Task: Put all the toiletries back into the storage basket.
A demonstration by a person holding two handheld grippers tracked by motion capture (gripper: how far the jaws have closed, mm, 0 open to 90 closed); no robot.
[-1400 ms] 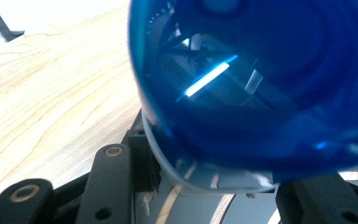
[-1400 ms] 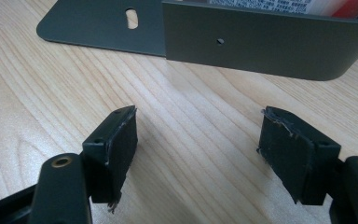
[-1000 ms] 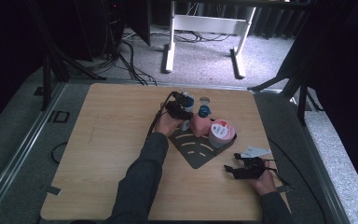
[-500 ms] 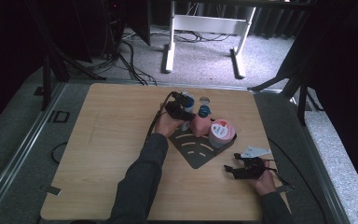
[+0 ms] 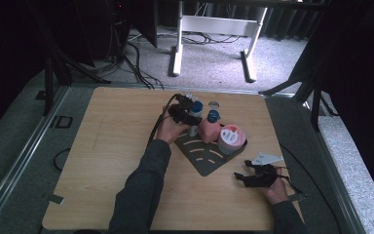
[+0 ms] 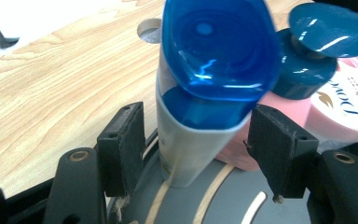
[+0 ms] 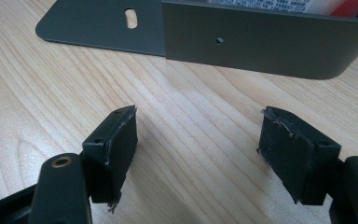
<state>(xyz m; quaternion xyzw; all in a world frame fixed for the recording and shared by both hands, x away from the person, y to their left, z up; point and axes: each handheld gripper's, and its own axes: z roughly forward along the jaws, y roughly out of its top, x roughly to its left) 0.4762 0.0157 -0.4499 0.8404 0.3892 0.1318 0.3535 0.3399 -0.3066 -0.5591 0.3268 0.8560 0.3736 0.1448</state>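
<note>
A: Left first. The left gripper (image 6: 193,149) sits over the grey slotted rack (image 5: 205,157), and its jaws have just been opening. The blue-capped white tube (image 6: 200,112) stands between them, cap up.

B: Pads on it?

A: No. In the left gripper view there's a gap on both sides, the left pad a touch nearer the tube than the right. So wide and holding nothing. Looks like a release to me: tube set upright on the rack, and it stands on its own.

B: What's around the tube?

A: Just to the right of the jaws, a pink bottle with a teal cap (image 6: 307,60), very near the tube; can't tell if they touch. Beyond that, further right in the high view, the round pink-lidded jar (image 5: 232,138). All three are on the rack. Table (image 5: 107,146) is bare wood to the left of the jaws.

B: Right side?

A: Right gripper (image 7: 198,158) is low over the table, well apart from the bottles, jaws spread wide, bare wood between them. The rack's upright wall is ahead of its tips.

B: So for the job?

A: I'd judge the tube placed. Left hand needs to back off without tipping it; it's narrow-based and top-heavy.
</note>
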